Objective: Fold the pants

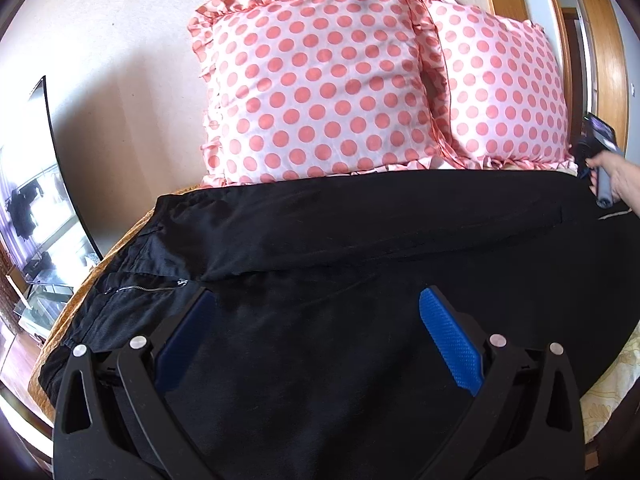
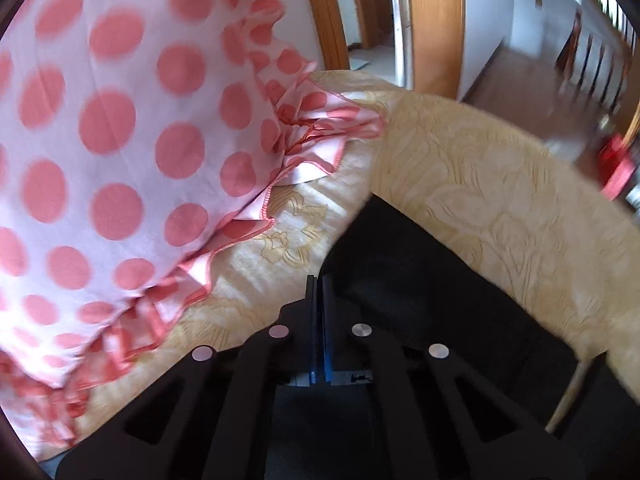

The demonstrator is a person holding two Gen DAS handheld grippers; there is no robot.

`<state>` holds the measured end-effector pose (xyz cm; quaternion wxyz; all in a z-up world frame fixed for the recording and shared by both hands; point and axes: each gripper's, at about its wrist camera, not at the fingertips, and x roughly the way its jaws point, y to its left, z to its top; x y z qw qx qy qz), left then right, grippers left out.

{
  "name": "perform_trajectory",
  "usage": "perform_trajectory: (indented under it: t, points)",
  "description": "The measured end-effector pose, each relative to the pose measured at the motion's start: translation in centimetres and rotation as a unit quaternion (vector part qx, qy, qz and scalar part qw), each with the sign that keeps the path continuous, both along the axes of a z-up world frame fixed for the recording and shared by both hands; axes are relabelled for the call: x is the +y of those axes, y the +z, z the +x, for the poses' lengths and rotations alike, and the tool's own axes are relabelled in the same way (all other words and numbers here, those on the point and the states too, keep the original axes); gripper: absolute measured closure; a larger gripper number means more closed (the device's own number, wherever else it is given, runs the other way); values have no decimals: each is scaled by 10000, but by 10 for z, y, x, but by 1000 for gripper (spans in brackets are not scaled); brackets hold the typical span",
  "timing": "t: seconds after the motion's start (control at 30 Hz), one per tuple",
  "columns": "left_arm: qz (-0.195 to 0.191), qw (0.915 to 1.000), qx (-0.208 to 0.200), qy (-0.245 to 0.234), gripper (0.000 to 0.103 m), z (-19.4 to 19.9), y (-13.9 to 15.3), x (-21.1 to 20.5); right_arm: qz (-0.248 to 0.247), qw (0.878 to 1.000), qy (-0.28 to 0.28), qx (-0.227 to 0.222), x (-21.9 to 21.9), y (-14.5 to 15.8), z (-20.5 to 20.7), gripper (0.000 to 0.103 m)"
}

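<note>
Black pants [image 1: 360, 232] lie spread across the bed, the waist and a zipper [image 1: 148, 288] at the left and the legs running right. My left gripper [image 1: 316, 320] hovers open just over the near leg, and its blue pads [image 1: 450, 344] hold nothing. In the right wrist view my right gripper [image 2: 319, 286] is shut, its fingertips pinched at the very edge of the pants [image 2: 420, 280] near the leg end. A person's hand [image 1: 622, 180] carries that gripper at the far right of the left wrist view.
Two pink polka-dot pillows [image 1: 320, 80] [image 1: 500, 88] lean against the wall behind the pants, one close to my right gripper [image 2: 120, 140]. The yellow patterned bedsheet [image 2: 480, 168] shows beyond the leg end. A wooden door frame [image 2: 436, 24] stands past the bed.
</note>
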<state>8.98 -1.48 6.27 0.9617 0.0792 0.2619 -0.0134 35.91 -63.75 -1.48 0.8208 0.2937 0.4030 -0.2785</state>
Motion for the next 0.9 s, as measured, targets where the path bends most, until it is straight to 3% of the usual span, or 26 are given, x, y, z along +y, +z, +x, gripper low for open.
perform_trajectory:
  t: [0.13,0.2,0.3,0.43,0.53,0.67,0.73,0.9]
  points:
    - [-52,10000,-73,-34,2,-6,10,12,566,9934,137,-987,-7,15,-61,101]
    - [-96,9997,-190,-75,2,-10,17,20,611,9883,278,-1372,1,32,-91,101]
    - [-245,9989,-380,-157,2,-13,26,36,725,9752,463,-2041,23,57,-168,101]
    - [-659,9963,-461,-302,2,-15,30,60,796,9578,464,-2722,46,78,-255,101]
    - [-933,9934,-465,-472,2,-16,28,78,741,9632,163,-2578,56,61,-304,101]
    - [-1031,9917,-414,-644,2,-6,31,93,1527,9635,-416,-2158,44,5,-318,101]
    - [-1171,9900,-345,-702,2,3,33,101,1552,9626,-529,-2157,48,-2,-317,101]
    - [-1982,9775,152,-701,2,57,44,132,1551,9568,-649,-2372,51,1,-318,101]
